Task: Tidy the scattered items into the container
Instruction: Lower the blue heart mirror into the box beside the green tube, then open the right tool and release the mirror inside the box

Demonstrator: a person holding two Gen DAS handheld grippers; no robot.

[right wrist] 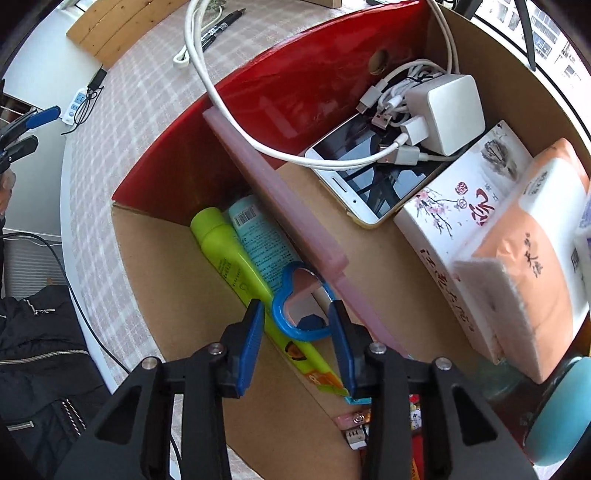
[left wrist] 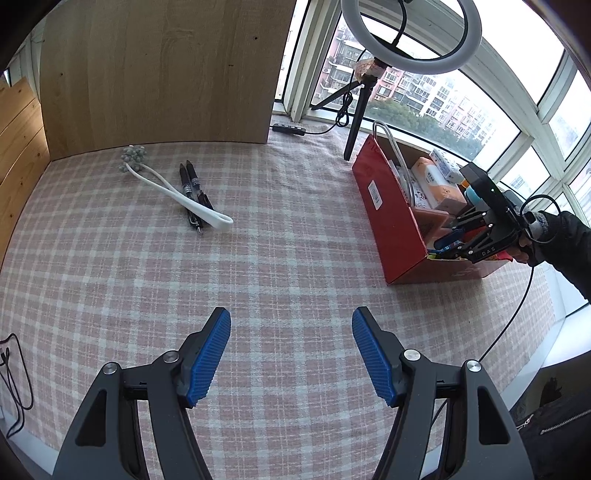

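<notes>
My right gripper [right wrist: 297,314] points down into the red cardboard box [right wrist: 295,85]. A blue heart-shaped mirror [right wrist: 295,334] lies between its fingertips, on a green tube [right wrist: 225,254] and a teal tube [right wrist: 258,236]. A thin gap shows at the left pad, so the jaws do not grip it. My left gripper [left wrist: 291,314] hangs open over the checked tablecloth [left wrist: 258,240] with nothing between its fingers. Two black pens [left wrist: 192,184] and a white looped massager [left wrist: 225,222] with a grey knobbed head lie far left on the cloth. The left wrist view shows the right gripper [left wrist: 448,243] inside the box [left wrist: 384,206].
The box also holds a phone [right wrist: 369,177], a white charger [right wrist: 450,110] with cables, a pink strip [right wrist: 280,192] and tissue packs [right wrist: 528,258]. A ring light [left wrist: 410,33] on a tripod stands behind the box by the window. A wooden board [left wrist: 159,74] backs the table.
</notes>
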